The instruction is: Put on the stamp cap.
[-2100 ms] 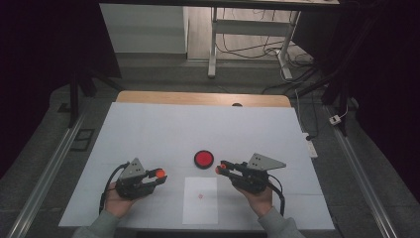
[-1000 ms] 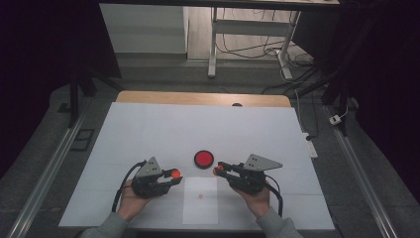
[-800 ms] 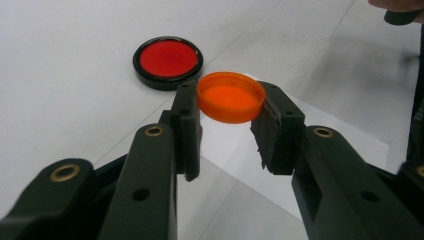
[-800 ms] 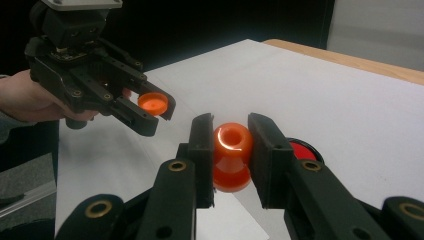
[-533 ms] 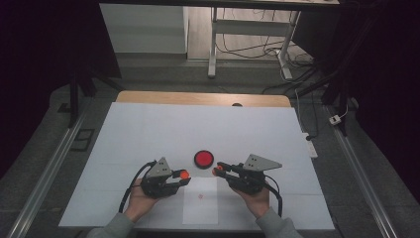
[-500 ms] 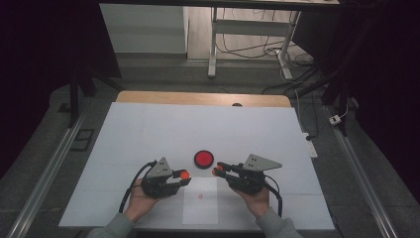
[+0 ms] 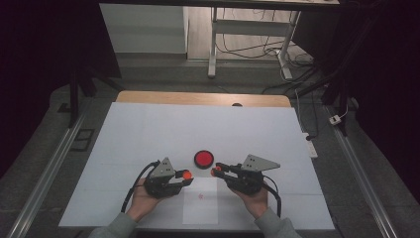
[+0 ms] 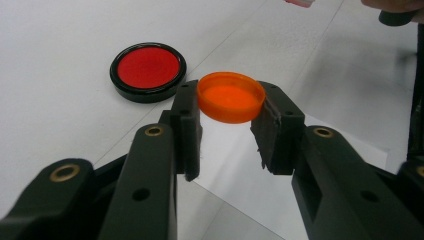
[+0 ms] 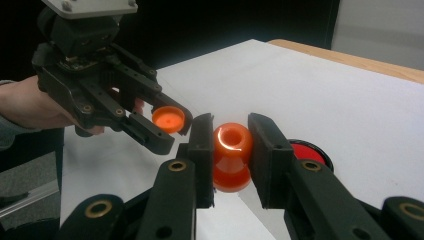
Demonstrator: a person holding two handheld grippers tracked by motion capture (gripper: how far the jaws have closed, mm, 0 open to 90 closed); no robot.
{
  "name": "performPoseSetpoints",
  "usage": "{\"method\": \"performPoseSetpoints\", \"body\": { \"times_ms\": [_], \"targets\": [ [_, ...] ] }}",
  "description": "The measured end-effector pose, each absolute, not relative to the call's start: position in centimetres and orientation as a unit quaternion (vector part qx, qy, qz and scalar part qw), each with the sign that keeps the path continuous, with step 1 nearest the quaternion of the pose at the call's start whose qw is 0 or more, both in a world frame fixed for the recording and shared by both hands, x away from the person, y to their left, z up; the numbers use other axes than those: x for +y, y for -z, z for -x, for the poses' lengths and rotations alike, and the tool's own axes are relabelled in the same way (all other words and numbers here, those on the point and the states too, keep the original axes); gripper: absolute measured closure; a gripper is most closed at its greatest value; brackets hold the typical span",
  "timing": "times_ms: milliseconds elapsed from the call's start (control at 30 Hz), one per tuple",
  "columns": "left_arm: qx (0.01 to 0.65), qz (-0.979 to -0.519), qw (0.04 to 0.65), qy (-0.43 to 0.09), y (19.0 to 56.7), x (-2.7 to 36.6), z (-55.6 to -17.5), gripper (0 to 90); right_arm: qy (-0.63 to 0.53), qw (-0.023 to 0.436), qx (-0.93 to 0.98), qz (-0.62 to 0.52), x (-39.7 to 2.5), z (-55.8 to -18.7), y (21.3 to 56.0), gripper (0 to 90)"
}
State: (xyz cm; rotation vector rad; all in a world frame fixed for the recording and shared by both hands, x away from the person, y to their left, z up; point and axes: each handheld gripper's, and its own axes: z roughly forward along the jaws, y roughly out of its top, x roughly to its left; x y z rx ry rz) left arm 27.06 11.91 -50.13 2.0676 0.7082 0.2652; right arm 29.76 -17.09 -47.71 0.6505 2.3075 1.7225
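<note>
My left gripper (image 7: 185, 176) (image 8: 226, 127) is shut on a small orange cap (image 8: 231, 96) (image 9: 168, 119), held level between its jaws just above the table. My right gripper (image 7: 216, 170) (image 9: 230, 145) is shut on a small orange bottle (image 9: 232, 156) with an open neck, a short way to the right of the cap. In the right gripper view the left gripper (image 9: 167, 129) faces mine, its cap close to the bottle's mouth. A round red disc with a black rim (image 7: 203, 158) (image 8: 148, 71) (image 9: 308, 151) lies flat on the table just beyond both grippers.
A white sheet of paper (image 7: 201, 207) lies on the white table (image 7: 148, 129) under and in front of the grippers. A wooden strip (image 7: 203, 98) runs along the table's far edge. Metal rails (image 7: 44, 178) flank both sides, with cables and desk legs on the floor beyond.
My left gripper has carried the orange cap to the right, toward the right gripper and its bottle. The right gripper has stayed almost still.
</note>
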Motion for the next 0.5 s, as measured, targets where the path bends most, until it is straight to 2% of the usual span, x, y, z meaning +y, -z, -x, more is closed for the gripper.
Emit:
{"method": "performPoseSetpoints", "body": {
  "times_ms": [500],
  "targets": [
    [0.276,-0.844,0.449,-0.100,50.4,10.5,-27.5,64.7,-0.582,0.094,0.778,-0.219,-17.0,-29.7,47.6,72.1]
  ]
}}
